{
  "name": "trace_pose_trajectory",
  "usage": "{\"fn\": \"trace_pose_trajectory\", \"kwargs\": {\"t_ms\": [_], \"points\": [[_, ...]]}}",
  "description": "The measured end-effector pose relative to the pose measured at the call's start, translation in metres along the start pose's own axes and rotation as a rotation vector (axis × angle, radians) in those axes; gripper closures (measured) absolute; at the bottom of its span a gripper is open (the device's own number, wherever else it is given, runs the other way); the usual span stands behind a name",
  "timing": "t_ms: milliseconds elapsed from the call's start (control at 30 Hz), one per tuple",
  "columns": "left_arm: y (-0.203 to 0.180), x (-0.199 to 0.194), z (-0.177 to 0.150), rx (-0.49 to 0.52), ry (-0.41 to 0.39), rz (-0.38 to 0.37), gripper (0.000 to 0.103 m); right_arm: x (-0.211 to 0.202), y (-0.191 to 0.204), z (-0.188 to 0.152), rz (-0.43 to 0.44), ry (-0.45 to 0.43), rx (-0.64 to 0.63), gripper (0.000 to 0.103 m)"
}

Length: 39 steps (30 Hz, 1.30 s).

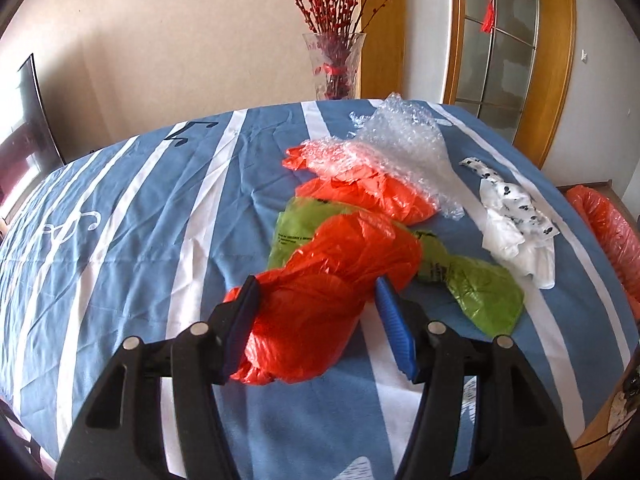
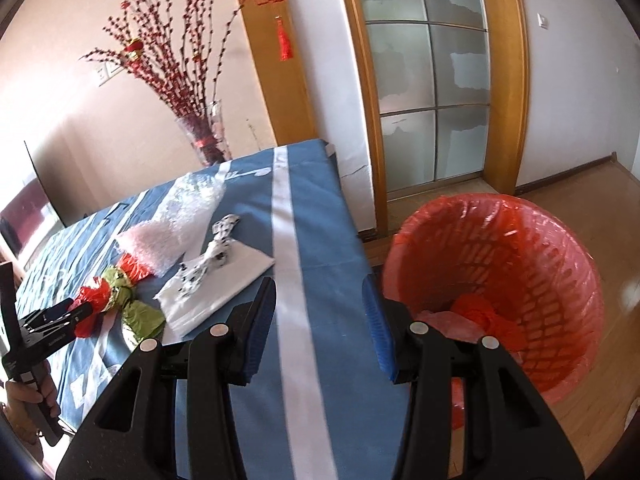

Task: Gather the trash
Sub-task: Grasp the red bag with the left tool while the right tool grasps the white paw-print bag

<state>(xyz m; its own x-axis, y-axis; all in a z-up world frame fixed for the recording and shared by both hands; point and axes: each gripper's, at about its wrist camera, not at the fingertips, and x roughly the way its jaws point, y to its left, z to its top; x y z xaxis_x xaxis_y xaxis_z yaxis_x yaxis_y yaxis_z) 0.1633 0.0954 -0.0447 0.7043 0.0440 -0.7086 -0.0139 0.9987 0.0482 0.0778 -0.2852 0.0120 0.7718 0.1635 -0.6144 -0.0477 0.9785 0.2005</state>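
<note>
In the left wrist view my left gripper (image 1: 316,300) is open, its blue pads on either side of a crumpled red plastic bag (image 1: 320,296) lying on the blue-and-white striped cloth (image 1: 120,240). A green bag (image 1: 480,292), another red bag (image 1: 372,196), bubble wrap (image 1: 396,148) and a white spotted bag (image 1: 516,224) lie beyond. In the right wrist view my right gripper (image 2: 320,312) is open and empty above the table's right edge, beside the red-lined trash basket (image 2: 520,248), which holds some red trash. The left gripper (image 2: 68,314) shows there at the red bag (image 2: 90,308).
A glass vase of red berry branches (image 1: 336,68) stands at the table's far edge. A wooden-framed glass door (image 2: 428,92) is behind the basket, which stands on the wooden floor (image 2: 600,420) right of the table. A dark screen (image 1: 28,120) stands at the far left.
</note>
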Motion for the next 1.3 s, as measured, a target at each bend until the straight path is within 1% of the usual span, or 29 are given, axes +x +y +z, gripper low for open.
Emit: {"fn": "trace_pose_trajectory", "kwargs": {"t_ms": [133, 233, 267, 333, 400, 500, 567, 700, 900, 967, 1000, 1033, 1133, 1300], "points": [[0.01, 0.003, -0.003, -0.019, 0.014, 0.017, 0.044, 0.001, 0.01, 0.001, 0.014, 0.007, -0.015, 0.057], [0.02, 0.008, -0.005, -0.036, 0.032, 0.043, 0.044, 0.004, 0.017, 0.001, 0.031, 0.014, -0.016, 0.057], [0.021, 0.008, -0.005, -0.043, 0.034, 0.038, 0.044, 0.005, 0.02, 0.002, 0.04, 0.016, -0.016, 0.057], [0.025, 0.008, -0.003, -0.063, 0.035, 0.023, 0.048, 0.007, 0.025, 0.002, 0.053, 0.019, -0.019, 0.057], [0.027, 0.009, -0.001, -0.075, 0.037, 0.016, 0.059, 0.008, 0.03, 0.002, 0.061, 0.02, -0.027, 0.057], [0.035, 0.01, 0.0, -0.106, 0.037, -0.005, 0.066, 0.012, 0.041, 0.003, 0.076, 0.025, -0.04, 0.057], [0.041, 0.008, 0.001, -0.13, 0.032, -0.016, 0.068, 0.015, 0.046, 0.004, 0.087, 0.028, -0.043, 0.057], [0.055, 0.0, 0.004, -0.173, 0.014, -0.012, 0.068, 0.027, 0.061, 0.008, 0.127, 0.047, -0.047, 0.057], [0.077, -0.011, 0.011, -0.218, -0.022, 0.016, 0.068, 0.059, 0.088, 0.012, 0.152, 0.094, -0.066, 0.057], [0.084, -0.013, 0.013, -0.231, -0.03, 0.026, 0.068, 0.074, 0.096, 0.012, 0.154, 0.121, -0.064, 0.059], [0.088, -0.013, 0.014, -0.239, -0.034, 0.028, 0.068, 0.078, 0.098, 0.011, 0.155, 0.131, -0.063, 0.062], [0.091, -0.014, 0.015, -0.247, -0.037, 0.03, 0.068, 0.087, 0.101, 0.01, 0.154, 0.148, -0.06, 0.066], [0.098, -0.014, 0.016, -0.256, -0.04, 0.032, 0.068, 0.101, 0.105, 0.008, 0.136, 0.178, -0.051, 0.069], [0.103, -0.014, 0.016, -0.254, -0.04, 0.027, 0.068, 0.111, 0.104, 0.005, 0.101, 0.196, -0.043, 0.069]]}}
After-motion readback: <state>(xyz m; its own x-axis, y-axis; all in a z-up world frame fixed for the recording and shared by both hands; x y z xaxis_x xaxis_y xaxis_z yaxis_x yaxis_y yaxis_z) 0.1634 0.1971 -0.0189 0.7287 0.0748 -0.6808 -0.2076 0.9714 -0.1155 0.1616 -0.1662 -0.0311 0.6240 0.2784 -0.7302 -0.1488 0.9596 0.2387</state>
